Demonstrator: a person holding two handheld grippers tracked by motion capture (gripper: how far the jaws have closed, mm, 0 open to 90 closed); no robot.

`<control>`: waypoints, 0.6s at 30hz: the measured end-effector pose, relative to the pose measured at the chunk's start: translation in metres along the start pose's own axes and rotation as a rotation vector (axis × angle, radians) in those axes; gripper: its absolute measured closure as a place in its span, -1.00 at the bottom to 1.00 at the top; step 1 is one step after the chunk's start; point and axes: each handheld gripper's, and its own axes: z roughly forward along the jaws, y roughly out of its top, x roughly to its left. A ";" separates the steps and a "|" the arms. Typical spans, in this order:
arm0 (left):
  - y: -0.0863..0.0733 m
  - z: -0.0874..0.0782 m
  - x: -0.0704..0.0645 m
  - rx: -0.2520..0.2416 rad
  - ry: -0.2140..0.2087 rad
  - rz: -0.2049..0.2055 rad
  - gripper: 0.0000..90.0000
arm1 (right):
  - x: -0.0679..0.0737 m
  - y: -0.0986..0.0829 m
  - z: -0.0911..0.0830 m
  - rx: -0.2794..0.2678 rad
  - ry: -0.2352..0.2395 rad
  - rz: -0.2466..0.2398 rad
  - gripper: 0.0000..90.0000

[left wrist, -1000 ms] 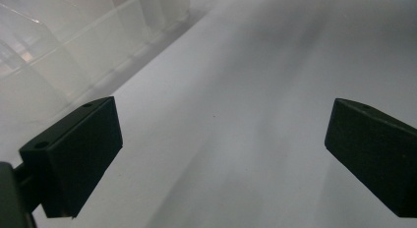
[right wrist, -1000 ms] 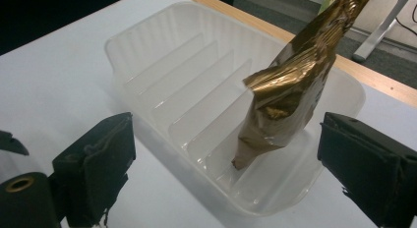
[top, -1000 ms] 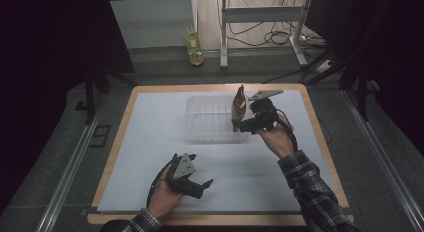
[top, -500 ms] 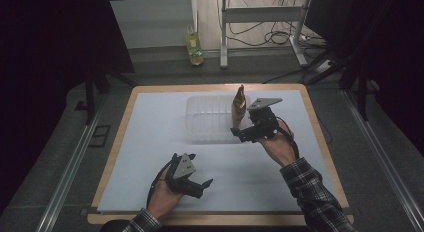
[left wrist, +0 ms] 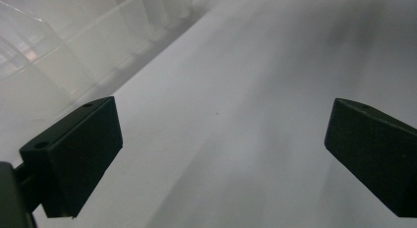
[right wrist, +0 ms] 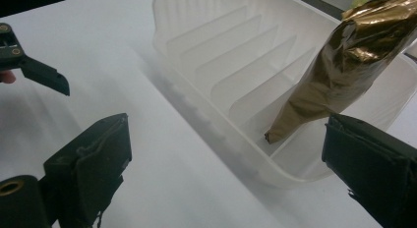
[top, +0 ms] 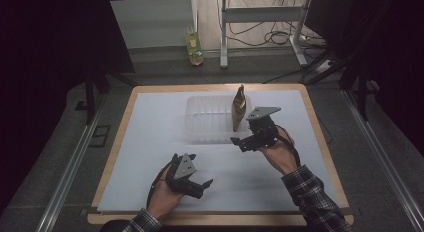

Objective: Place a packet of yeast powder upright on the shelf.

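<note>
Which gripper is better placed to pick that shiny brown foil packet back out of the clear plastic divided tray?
Right. The right gripper, jaws open, sits beside the clear plastic divided tray, near the shiny brown foil packet. The left gripper rests farther back.

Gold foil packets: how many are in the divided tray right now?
1. A single gold foil packet stands tilted in the end slot of the clear divided tray, at the tray's right end in the high view. The other slots look empty.

In front of me a clear plastic rack (top: 212, 119) with thin dividers lies at the upper middle of the white worktop (top: 150, 142). A shiny brown-gold foil pouch (top: 239, 108) stands upright in its right end slot, tip down.
</note>
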 end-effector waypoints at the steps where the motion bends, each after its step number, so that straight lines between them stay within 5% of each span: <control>1: 0.000 0.000 0.000 0.001 0.001 0.001 -0.98 | 0.001 -0.001 0.000 0.000 0.001 -0.001 -0.90; 18: 0.000 0.000 -0.001 0.007 0.000 0.009 -0.97 | 0.015 -0.013 -0.010 -0.018 0.023 -0.030 -0.97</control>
